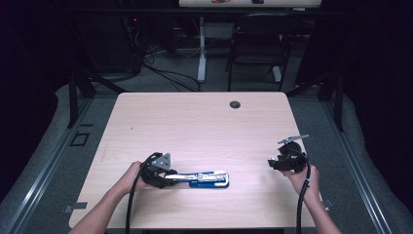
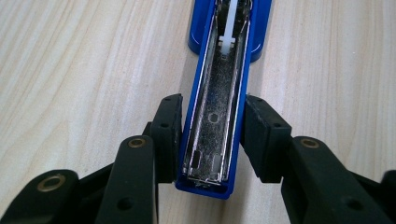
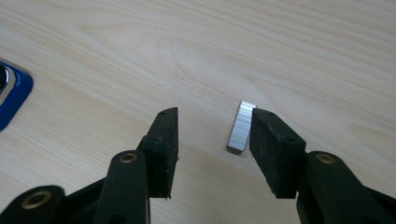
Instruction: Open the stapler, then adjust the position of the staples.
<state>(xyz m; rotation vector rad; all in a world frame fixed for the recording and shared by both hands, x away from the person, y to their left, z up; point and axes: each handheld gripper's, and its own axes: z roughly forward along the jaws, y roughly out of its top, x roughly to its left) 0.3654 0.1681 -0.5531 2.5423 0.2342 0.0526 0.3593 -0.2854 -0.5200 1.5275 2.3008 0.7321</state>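
So far the left gripper (image 2: 212,140) clamped the opened blue stapler (image 2: 215,116) flat on the table (image 1: 195,122), its magazine bare, while the right gripper (image 3: 212,135) stood open around the loose staple strip (image 3: 240,126), not yet lifted or loaded.

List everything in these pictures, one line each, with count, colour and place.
Blue metal-lined stapler: one, blue and silver, opened out flat at the table's near edge, its open end between the left gripper's pads.
Silver strip of staples: one, silver, on the table against one pad of the right gripper.
Light wooden table: one, pale wood, centre.
Black chair: one, black, beyond the table.
Left gripper: one, black, shut on the stapler.
Right gripper: one, black, open around the staples.
Hands: two, near edge.
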